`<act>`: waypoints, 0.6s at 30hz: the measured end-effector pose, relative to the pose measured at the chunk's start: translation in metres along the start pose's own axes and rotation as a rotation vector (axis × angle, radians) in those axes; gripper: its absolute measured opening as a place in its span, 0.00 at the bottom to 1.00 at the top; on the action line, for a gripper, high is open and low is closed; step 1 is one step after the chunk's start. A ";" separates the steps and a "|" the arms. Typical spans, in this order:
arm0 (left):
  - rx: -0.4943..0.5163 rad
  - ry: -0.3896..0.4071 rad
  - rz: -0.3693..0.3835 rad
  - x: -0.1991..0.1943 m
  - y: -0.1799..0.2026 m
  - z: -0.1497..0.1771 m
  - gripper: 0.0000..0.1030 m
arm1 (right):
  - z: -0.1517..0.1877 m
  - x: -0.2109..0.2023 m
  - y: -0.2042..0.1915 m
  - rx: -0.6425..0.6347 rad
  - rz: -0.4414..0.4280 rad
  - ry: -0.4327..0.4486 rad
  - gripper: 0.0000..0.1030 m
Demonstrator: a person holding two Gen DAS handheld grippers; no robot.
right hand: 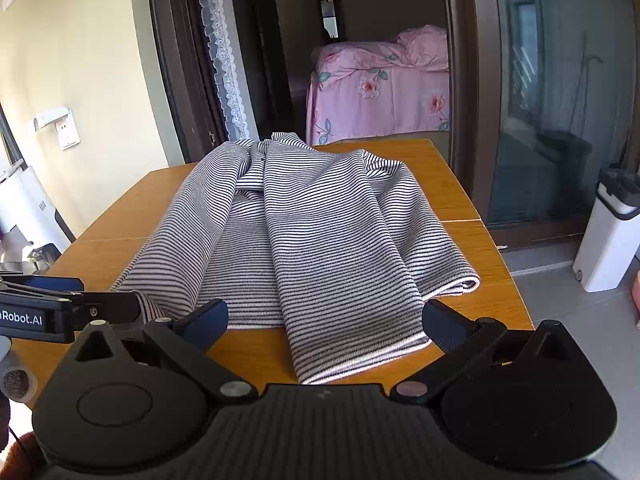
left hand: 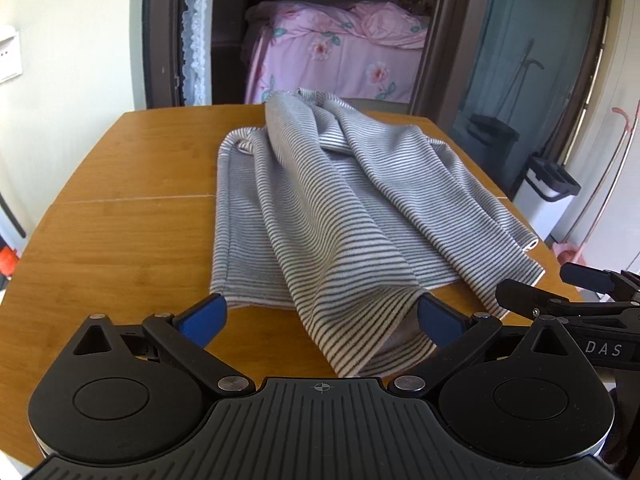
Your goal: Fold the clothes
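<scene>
A grey-and-white striped garment (left hand: 320, 200) lies on the wooden table (left hand: 120, 240), with both sleeves drawn forward over its body. My left gripper (left hand: 322, 314) is open, and the left sleeve's cuff (left hand: 368, 344) lies between its blue fingers, not clamped. My right gripper (right hand: 324, 318) is open too, with the right sleeve's cuff (right hand: 352, 348) lying between its fingers on the table (right hand: 472, 248). The right gripper also shows at the right edge of the left wrist view (left hand: 568, 292), and the left gripper at the left edge of the right wrist view (right hand: 72, 300).
The table's near edge lies just under both grippers. Behind the table a doorway opens onto a bed with pink floral bedding (left hand: 340, 52). A white bin (right hand: 612, 232) stands on the floor at the right by a glass door.
</scene>
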State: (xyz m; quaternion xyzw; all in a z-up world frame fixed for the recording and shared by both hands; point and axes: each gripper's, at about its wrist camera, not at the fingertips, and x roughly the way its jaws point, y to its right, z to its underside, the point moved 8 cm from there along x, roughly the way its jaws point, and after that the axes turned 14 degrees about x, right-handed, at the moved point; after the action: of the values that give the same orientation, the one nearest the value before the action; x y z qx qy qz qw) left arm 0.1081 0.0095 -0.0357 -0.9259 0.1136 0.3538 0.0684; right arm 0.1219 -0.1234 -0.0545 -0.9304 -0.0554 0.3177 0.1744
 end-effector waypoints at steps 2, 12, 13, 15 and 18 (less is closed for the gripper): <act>-0.012 -0.001 0.028 0.011 -0.010 -0.016 1.00 | -0.015 0.014 0.001 0.029 -0.026 -0.013 1.00; -0.050 0.074 0.080 0.064 -0.055 -0.094 1.00 | -0.064 0.101 -0.013 0.122 -0.112 -0.059 1.00; -0.038 0.063 0.083 0.077 -0.054 -0.098 1.00 | -0.068 0.110 -0.015 0.128 -0.119 -0.064 1.00; -0.034 0.016 0.081 0.104 -0.053 -0.100 1.00 | -0.074 0.130 -0.018 0.140 -0.132 -0.074 1.00; -0.040 -0.028 0.080 0.130 -0.058 -0.098 0.99 | -0.076 0.150 -0.021 0.151 -0.167 -0.069 1.00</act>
State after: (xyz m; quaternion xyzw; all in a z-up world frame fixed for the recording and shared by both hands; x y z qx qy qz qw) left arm 0.2802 0.0245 -0.0480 -0.9167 0.1427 0.3713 0.0373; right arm 0.2871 -0.0940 -0.0769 -0.8952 -0.1147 0.3373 0.2678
